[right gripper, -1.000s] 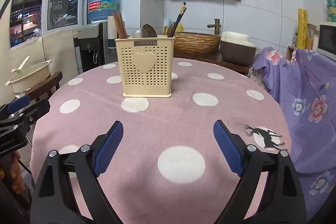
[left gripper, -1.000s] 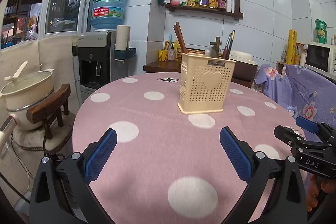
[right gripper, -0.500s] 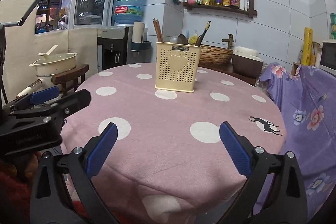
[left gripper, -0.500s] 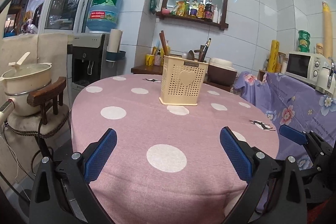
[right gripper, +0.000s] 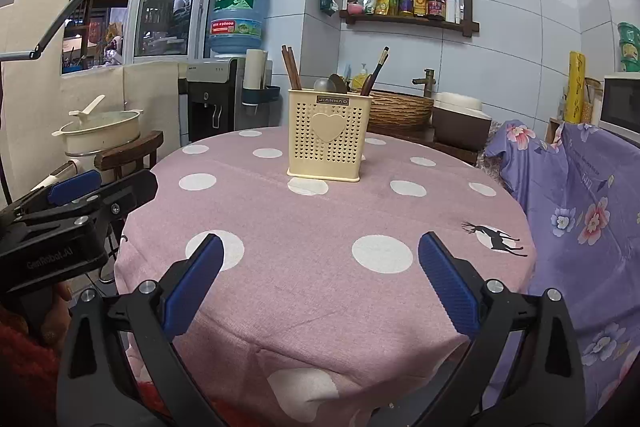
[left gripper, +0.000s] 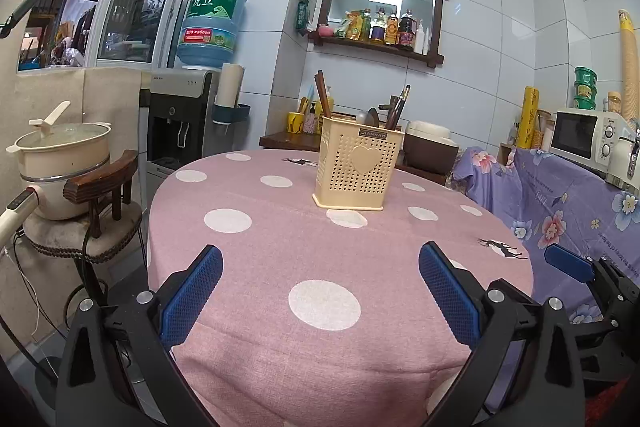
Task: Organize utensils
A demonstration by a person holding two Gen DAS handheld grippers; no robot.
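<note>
A cream utensil holder [left gripper: 357, 167] containing chopsticks [left gripper: 322, 95] and spoons stands upright near the far side of the round table [left gripper: 280, 251] with its pink polka-dot cloth. The left gripper [left gripper: 320, 291] and the right gripper [right gripper: 318, 279], whose jaws have just been opening, both gape wide and empty at the table's near edge, well apart from the holder.

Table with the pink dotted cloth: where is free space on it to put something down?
Nearly all of the table is bare: the wide stretch between the utensil holder and the near edge, and the strips beside the holder. Only the holder's spot at the far middle is taken.
</note>
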